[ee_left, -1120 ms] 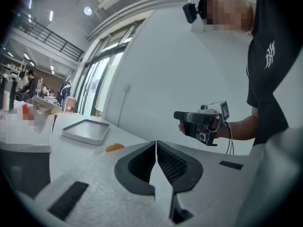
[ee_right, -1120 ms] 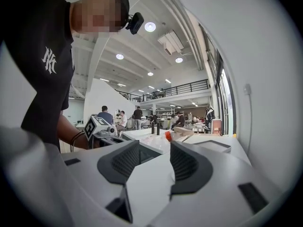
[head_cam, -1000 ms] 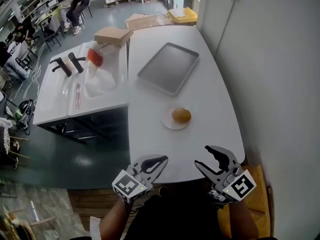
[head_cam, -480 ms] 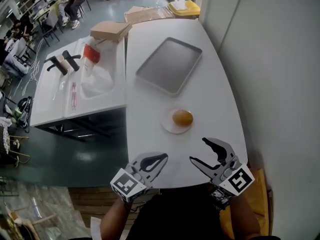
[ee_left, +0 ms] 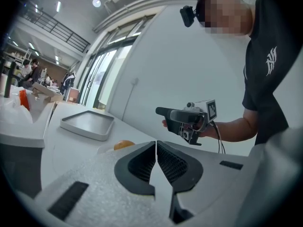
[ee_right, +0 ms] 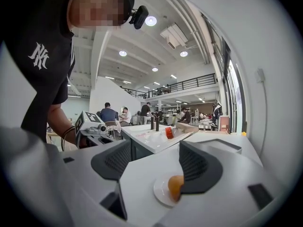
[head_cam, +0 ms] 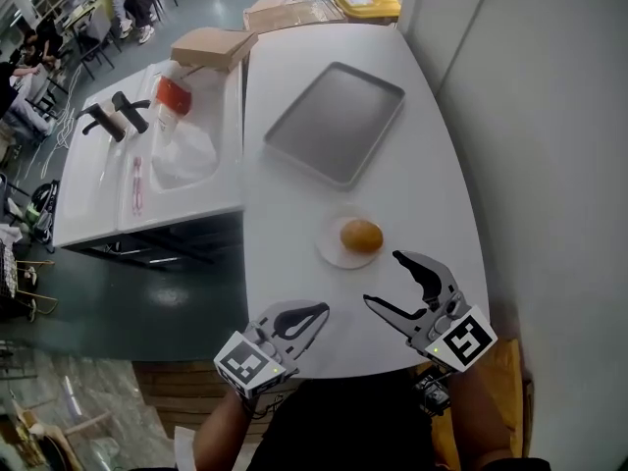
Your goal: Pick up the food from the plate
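A round golden bread roll [head_cam: 361, 235] sits on a small white plate [head_cam: 334, 252] on the white bench [head_cam: 289, 224], towards its near right part. The right claw [head_cam: 382, 278] hovers just near of the plate, not touching it. Its jaws stand wide apart and are opening, with nothing gripped between them. In the right gripper view the roll lies ahead on the plate, partly hidden behind the right-hand jaw.

The left claw [head_cam: 320, 311] is held at the near edge of the bench, to the left of the right one. Its jaws are pressed together and hold nothing.

Farther along the same bench lies an empty grey metal tray [head_cam: 336, 121], well apart from the plate. A second white bench [head_cam: 98, 199] stands to the left, carrying a cardboard box [head_cam: 208, 45] at its far end and a clear bag with red contents [head_cam: 175, 101] beside it.
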Available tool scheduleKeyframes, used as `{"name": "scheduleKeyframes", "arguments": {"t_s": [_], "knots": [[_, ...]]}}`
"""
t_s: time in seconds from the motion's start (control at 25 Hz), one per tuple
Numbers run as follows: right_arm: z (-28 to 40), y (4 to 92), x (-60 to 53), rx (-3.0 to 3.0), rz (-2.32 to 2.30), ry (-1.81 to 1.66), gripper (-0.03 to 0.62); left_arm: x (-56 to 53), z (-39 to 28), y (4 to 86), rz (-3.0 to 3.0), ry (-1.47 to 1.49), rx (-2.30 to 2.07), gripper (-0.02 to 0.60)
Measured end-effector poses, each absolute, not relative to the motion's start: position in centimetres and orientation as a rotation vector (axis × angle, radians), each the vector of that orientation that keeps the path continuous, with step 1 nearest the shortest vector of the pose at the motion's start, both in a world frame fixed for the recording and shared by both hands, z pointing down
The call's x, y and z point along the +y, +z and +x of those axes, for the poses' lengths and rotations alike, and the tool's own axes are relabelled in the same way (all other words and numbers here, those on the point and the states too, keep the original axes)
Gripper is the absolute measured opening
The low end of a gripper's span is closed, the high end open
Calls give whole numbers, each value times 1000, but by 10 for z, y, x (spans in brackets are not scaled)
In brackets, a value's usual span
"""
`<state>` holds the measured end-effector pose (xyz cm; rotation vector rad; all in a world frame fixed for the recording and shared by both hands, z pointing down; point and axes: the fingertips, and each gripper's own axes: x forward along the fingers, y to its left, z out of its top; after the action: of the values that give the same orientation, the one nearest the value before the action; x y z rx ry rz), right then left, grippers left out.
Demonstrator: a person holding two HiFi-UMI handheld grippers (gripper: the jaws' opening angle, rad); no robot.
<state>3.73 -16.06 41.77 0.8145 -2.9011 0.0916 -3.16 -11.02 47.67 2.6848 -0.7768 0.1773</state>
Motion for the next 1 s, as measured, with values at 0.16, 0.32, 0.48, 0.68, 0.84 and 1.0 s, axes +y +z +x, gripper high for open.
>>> {"name": "scheduleKeyframes", "arguments": {"t_s": [0.16, 0.32, 0.48, 0.68, 0.84, 1.0], "knots": [[37, 431, -180, -2874, 804, 99, 291, -122, -31, 483, 2650, 176, -770, 9], [36, 445, -196, -2860, 777, 106, 304, -134, -33, 493, 2631, 185, -772, 9], [32, 460, -211, -2843, 751, 82, 316, -145, -34, 505, 2610, 193, -768, 9], [30, 477, -233, -2843, 760, 108, 328, -155, -34, 519, 2583, 193, -757, 9], [28, 497, -245, -2823, 738, 127, 336, -161, -31, 529, 2563, 201, -743, 9], [29, 514, -256, -2818, 741, 172, 341, -169, -28, 537, 2545, 198, -739, 9]]}}
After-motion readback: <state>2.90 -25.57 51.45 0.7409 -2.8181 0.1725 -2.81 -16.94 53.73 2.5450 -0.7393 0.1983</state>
